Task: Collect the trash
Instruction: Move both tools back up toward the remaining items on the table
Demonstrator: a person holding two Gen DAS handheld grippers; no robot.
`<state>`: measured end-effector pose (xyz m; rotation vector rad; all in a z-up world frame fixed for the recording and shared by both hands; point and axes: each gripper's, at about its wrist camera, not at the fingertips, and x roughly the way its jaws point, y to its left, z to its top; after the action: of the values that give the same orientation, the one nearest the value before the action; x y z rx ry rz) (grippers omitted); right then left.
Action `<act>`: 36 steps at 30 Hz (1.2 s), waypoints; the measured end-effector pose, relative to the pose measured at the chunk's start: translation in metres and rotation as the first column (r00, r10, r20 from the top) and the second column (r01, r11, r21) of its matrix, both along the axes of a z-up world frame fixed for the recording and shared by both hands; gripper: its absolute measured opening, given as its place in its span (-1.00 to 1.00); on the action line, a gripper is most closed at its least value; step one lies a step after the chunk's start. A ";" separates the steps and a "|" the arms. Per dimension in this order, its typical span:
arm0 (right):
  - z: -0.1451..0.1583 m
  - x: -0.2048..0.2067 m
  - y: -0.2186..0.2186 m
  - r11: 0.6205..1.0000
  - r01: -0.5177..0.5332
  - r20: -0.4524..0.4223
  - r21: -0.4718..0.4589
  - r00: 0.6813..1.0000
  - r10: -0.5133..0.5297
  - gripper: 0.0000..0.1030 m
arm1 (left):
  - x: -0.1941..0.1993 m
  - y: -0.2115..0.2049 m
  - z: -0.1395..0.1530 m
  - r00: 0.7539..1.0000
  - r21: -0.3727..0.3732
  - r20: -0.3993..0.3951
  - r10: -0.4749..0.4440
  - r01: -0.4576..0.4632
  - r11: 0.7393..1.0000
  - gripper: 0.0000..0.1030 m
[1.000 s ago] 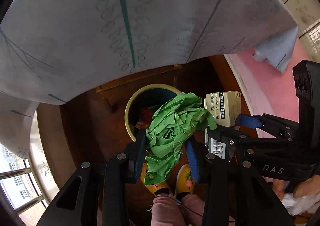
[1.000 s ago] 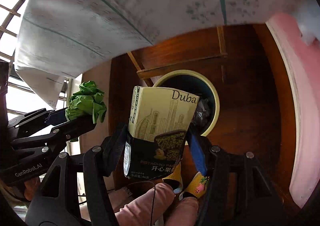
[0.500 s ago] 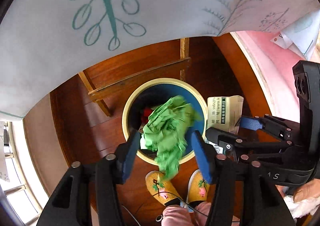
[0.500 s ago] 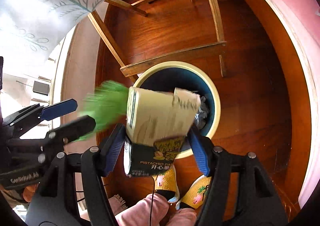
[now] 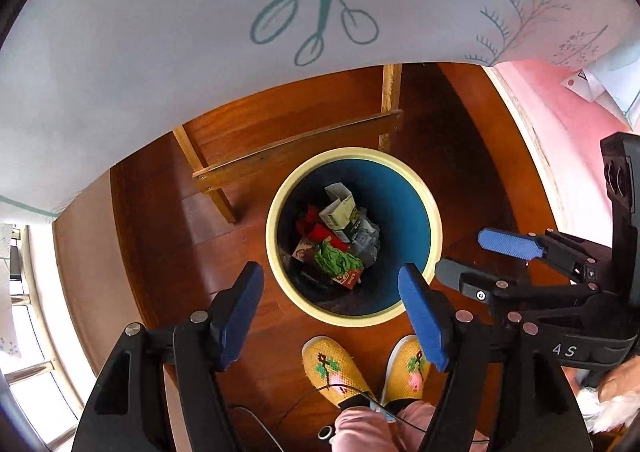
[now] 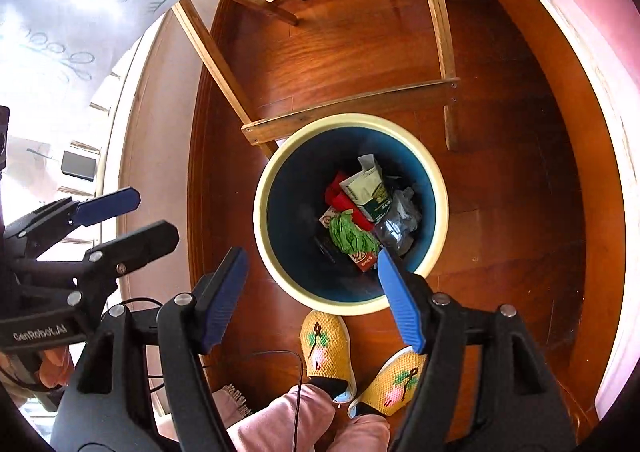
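Both grippers, left [image 5: 330, 306] and right [image 6: 310, 294], now gape empty; crumpled green paper [image 5: 338, 261] and cream carton [image 5: 340, 212] dropped into the cream-rimmed blue bin [image 5: 420, 188] at twelve o'clock.

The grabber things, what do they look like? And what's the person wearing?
Both are black plastic frames with round silver bolts and blue ridged pads on the fingers. The left gripper reads "GenRobot.AI" in the right wrist view; the right gripper shows white letters "AS". The person wears pink trousers and yellow slippers with flowers.

Black grippers [image 5: 332, 308] (blue pads [image 5: 240, 308])
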<state>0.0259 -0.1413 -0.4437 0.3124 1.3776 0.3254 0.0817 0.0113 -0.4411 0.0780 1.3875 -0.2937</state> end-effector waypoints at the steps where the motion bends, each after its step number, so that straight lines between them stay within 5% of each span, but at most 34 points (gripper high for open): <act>1: 0.002 -0.002 0.000 1.000 -0.001 0.001 -0.002 1.000 0.001 0.26 | 0.000 0.000 0.001 1.000 -0.001 0.000 0.002 -0.002 1.000 0.38; 9: 0.021 -0.009 -0.004 1.000 0.020 0.018 0.004 1.000 -0.020 0.26 | -0.004 -0.005 0.025 1.000 -0.002 0.023 0.013 -0.013 1.000 0.38; 17: 0.074 -0.018 -0.016 0.998 0.058 0.038 0.016 0.998 -0.058 0.26 | -0.009 -0.012 0.074 0.999 -0.004 0.045 0.025 -0.025 1.000 0.38; 25: 0.176 -0.032 -0.027 0.997 0.079 0.081 0.006 0.994 -0.079 0.26 | -0.016 -0.013 0.164 0.996 -0.039 0.072 0.062 -0.059 0.997 0.38; 36: 0.328 -0.040 -0.031 0.997 0.081 0.244 0.005 0.967 -0.080 0.27 | -0.033 -0.001 0.310 0.984 -0.050 0.170 0.054 -0.047 0.998 0.38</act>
<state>-0.0142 -0.1725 -0.1161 0.3127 1.1208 0.2835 0.0491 0.0107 -0.1306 0.0293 1.2099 -0.2699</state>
